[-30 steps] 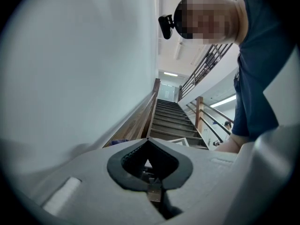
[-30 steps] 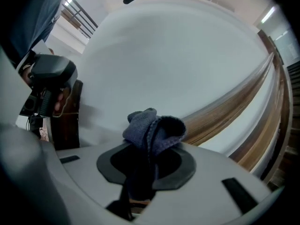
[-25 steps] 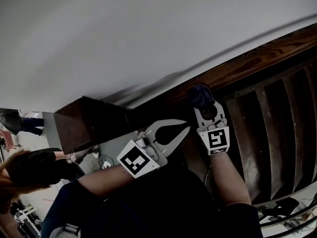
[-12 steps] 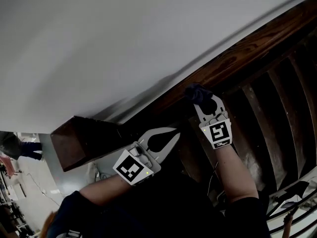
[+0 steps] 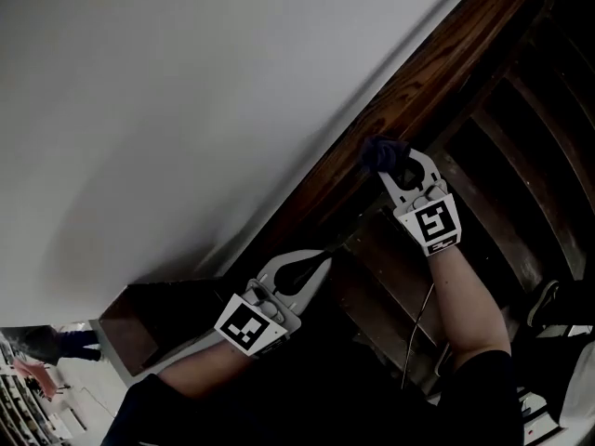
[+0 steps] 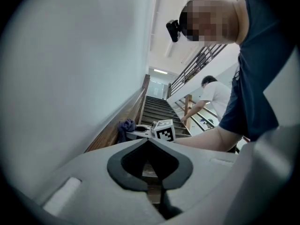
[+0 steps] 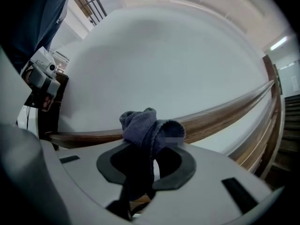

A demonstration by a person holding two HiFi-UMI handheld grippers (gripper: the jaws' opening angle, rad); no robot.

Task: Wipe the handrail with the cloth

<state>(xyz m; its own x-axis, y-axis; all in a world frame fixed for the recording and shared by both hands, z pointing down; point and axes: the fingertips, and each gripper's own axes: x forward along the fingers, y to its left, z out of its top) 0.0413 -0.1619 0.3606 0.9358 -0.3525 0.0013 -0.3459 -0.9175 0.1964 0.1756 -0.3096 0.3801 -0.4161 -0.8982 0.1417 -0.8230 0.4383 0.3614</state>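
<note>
A dark wooden handrail [image 5: 437, 72] runs diagonally along the white wall. My right gripper [image 5: 400, 167] is shut on a bunched dark blue cloth [image 5: 379, 152] and presses it against the rail's edge. In the right gripper view the cloth [image 7: 149, 128] bulges out between the jaws, with the handrail [image 7: 220, 114] just behind it. My left gripper [image 5: 318, 264] hangs lower down beside the rail, jaws shut with nothing in them. In the left gripper view the left gripper's [image 6: 149, 140] tips meet, and the cloth [image 6: 125, 127] lies further up against the handrail [image 6: 138, 108].
The white wall [image 5: 186, 110] fills the left side. A dark wooden post end [image 5: 149, 328] sits below the rail's lower end. Dark stair steps [image 5: 521, 156] lie to the right. Another person [image 6: 211, 95] stands by a railing further up the stairs [image 6: 157, 109].
My right gripper has slid the cloth up along the handrail, towards the upper right. The left gripper's jaws, apart a second ago, have come together.
</note>
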